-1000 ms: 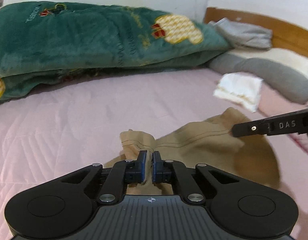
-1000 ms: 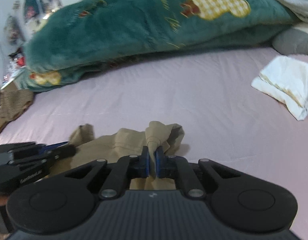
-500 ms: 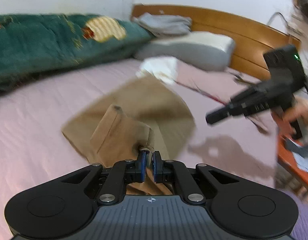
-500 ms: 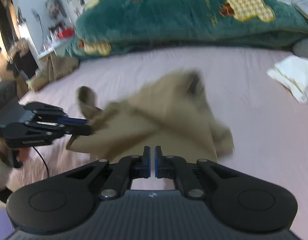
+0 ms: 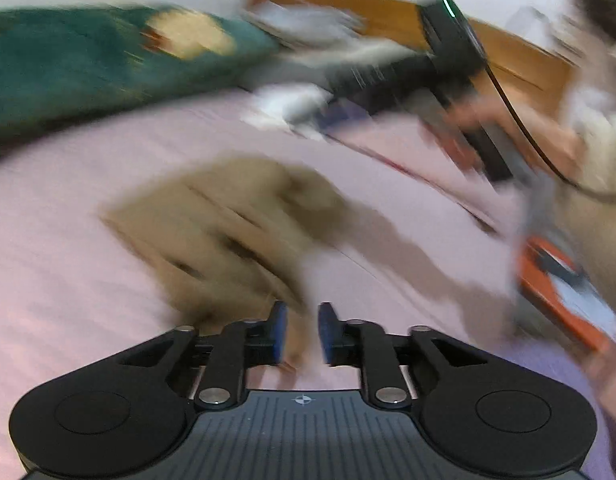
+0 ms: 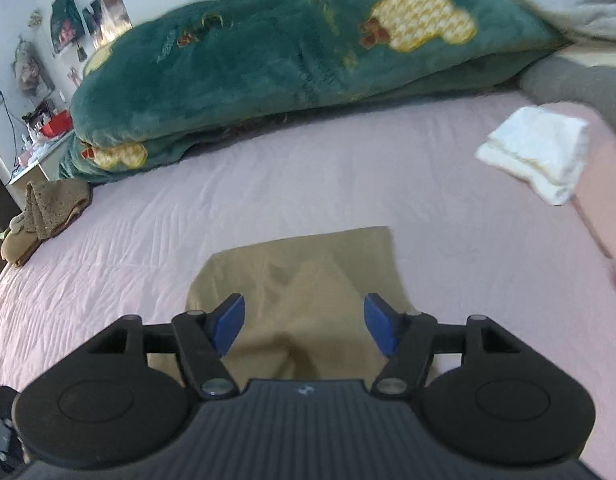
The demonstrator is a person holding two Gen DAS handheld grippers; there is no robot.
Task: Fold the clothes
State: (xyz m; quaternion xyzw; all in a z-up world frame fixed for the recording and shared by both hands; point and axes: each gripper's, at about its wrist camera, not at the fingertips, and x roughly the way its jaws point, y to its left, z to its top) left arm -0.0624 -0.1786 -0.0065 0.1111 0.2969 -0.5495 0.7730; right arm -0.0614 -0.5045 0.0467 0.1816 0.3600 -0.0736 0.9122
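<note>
A tan garment (image 6: 304, 280) lies folded on the pink bed sheet (image 6: 308, 176), blurred in the left wrist view as tan garment (image 5: 228, 224). My right gripper (image 6: 304, 322) hovers over its near part with jaws opening wide; nothing is pinched between the blue pads (image 6: 228, 320). My left gripper (image 5: 302, 330) is at the garment's near right edge, jaws opening, with only a blurred scrap of cloth showing in the gap and no pad pressing on it. In the left wrist view the right gripper (image 5: 308, 118) appears blurred above the bed, held by a person's hand (image 5: 508, 120).
A big green blanket (image 6: 288, 52) lies along the far side of the bed. A folded white cloth (image 6: 536, 152) and a grey pillow (image 6: 580, 84) sit at the right. A brown towel (image 6: 44, 208) hangs at the left edge. A wooden headboard (image 5: 508, 52) stands behind.
Both grippers let go of the tan garment and opened. The garment dropped flat onto the sheet. The right gripper rose; the left swung sideways, blurring its view.
</note>
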